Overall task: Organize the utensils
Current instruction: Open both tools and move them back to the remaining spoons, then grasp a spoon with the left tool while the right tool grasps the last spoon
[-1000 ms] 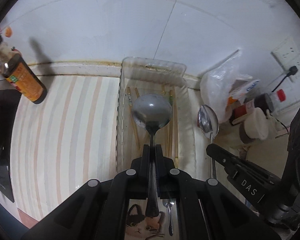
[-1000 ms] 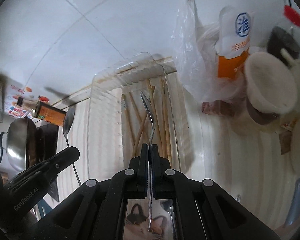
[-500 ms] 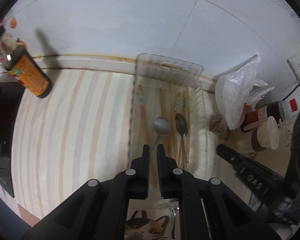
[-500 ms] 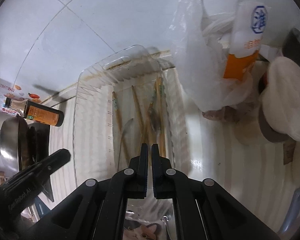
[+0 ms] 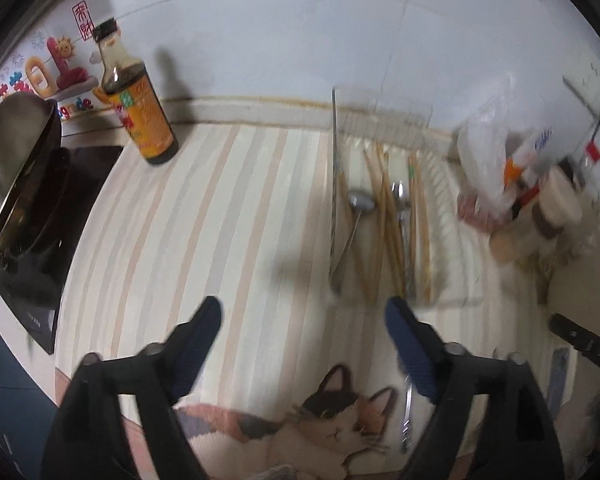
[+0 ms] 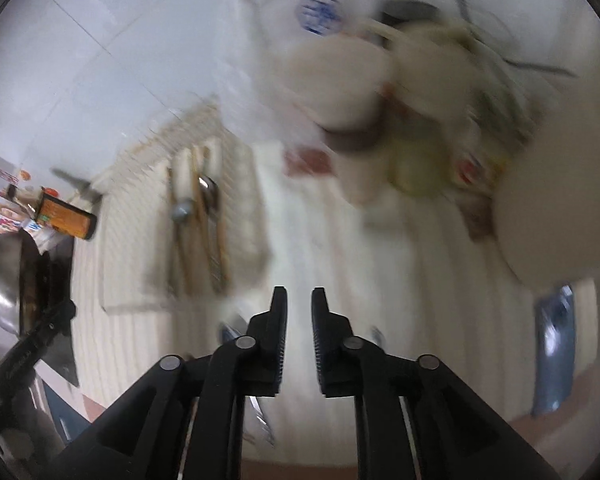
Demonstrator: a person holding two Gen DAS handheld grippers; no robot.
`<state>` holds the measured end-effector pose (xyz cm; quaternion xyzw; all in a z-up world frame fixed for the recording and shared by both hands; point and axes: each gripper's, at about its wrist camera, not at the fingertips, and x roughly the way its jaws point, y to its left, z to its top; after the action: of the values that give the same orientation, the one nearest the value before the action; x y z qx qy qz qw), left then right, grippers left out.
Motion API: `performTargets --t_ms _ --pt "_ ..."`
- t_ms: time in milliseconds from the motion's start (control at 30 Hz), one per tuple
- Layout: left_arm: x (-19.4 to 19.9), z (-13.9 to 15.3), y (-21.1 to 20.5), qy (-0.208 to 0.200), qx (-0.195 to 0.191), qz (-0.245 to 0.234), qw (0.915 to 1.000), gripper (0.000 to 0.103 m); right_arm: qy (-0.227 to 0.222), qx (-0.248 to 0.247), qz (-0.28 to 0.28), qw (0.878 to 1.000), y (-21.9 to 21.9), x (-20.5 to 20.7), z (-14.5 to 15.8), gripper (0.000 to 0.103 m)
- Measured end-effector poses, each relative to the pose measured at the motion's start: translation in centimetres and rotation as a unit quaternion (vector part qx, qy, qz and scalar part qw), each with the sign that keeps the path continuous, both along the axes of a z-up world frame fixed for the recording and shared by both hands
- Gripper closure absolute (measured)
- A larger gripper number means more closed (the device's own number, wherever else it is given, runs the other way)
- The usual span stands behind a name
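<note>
step in hand looks like the gap between drops and the next pick — both tongs are empty. the clear tray [image 5: 333, 168] already holds the sorted stuff: chopsticks [image 5: 382, 216] lying lengthwise, a round-bowl spoon [image 5: 361, 202] at the tray's left side and a second spoon [image 5: 400, 196] among the chopsticks. one utensil [image 5: 408, 412] is left out, lying on the cat-print mat [image 5: 328, 412] near the bottom of the left view, just under the right finger of the left tongs [image 5: 303, 310]; blurred, can't tell if it's a spoon or fork.

left tongs: spread wide, nothing between them, above the striped tabletop [image 5: 204, 216] in front of the tray, pointing toward the wall. right tongs [image 6: 299, 294]: narrow gap, nothing held, aimed at the tabletop to the right of the tray, with the tray off to their left. right view is heavily smeared, so the clutter of jars and bags [image 6: 380, 92] at the far right is hard to read.

next move, my guess — bring the left tongs down and back to the utensil on the mat, close across its handle, lift and carry it to the tray alongside the spoons. thin metal handle on cloth, grip could slip.

also there: a sauce bottle [image 5: 140, 116] and a wok [image 5: 16, 160] at left.
</note>
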<state>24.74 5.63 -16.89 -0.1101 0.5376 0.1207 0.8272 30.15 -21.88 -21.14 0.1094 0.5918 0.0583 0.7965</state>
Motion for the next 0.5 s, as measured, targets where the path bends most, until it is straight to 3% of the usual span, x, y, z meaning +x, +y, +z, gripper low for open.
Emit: performTargets --t_ms 100,500 --pt "-1.4 -2.4 -0.8 0.025 0.011 -0.009 0.9996 0.005 0.023 -0.016 -0.01 1.0 -2.0 -2.6 -1.9 0.068" --pt "-4.5 -9.5 -5.7 0.11 0.003 -0.053 0.9925 0.003 0.132 -0.068 0.018 0.989 -2.8 -8.1 -11.4 0.064"
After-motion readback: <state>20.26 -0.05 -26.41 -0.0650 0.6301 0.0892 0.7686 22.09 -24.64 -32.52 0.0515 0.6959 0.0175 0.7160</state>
